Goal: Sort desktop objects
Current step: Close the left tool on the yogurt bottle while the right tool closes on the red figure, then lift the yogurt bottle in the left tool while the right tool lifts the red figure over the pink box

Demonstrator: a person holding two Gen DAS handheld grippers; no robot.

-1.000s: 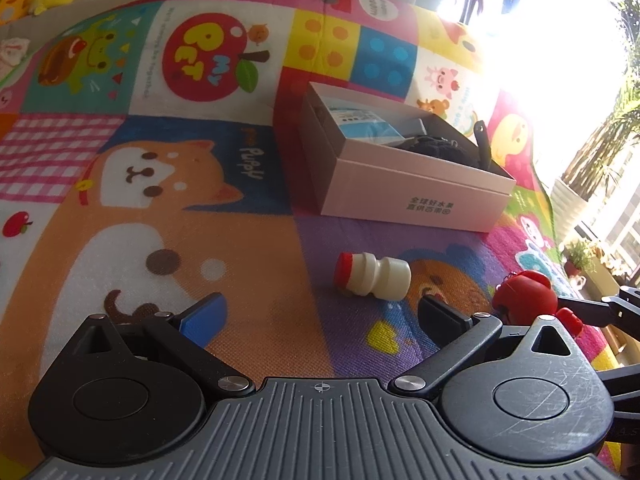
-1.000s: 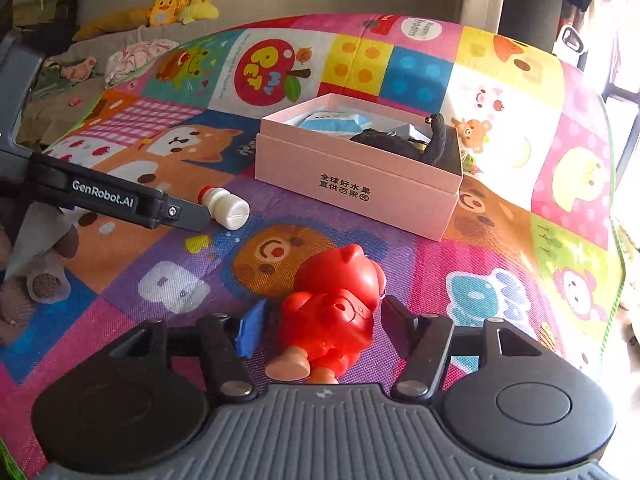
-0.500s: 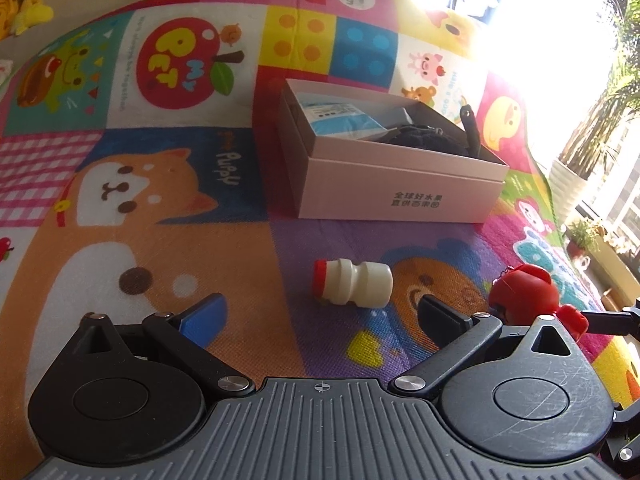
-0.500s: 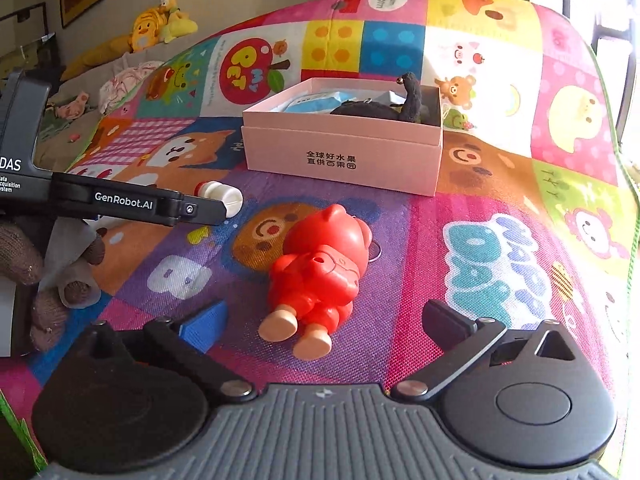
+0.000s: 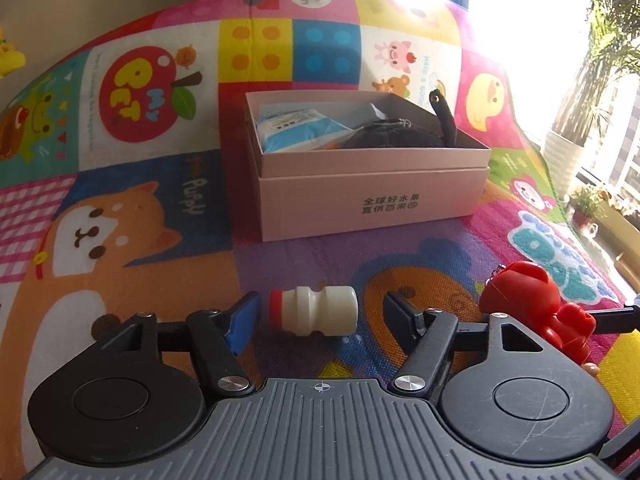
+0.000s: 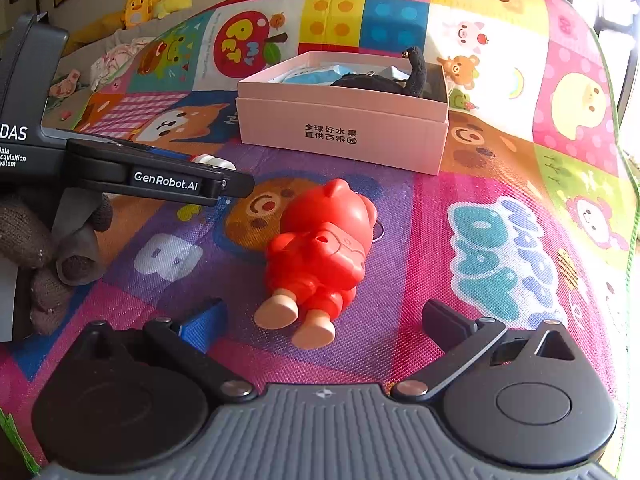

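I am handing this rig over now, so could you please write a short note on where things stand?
Left gripper: jaws have just been closing around the small white bottle, lying on the mat; pads not yet touching it.
Right gripper: open, empty, with the red pig toy lying just ahead.
Pink box: already holds a blue packet and a black plush.
Left: box the bottle and pig.

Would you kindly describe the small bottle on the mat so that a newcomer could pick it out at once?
Find the pink box on the colourful mat. In front of it, on the purple patch, the small white bottle lies on its side between the left gripper's fingers. Its red cap and ribbed white body distinguish it from the all-red pig figure beside it.
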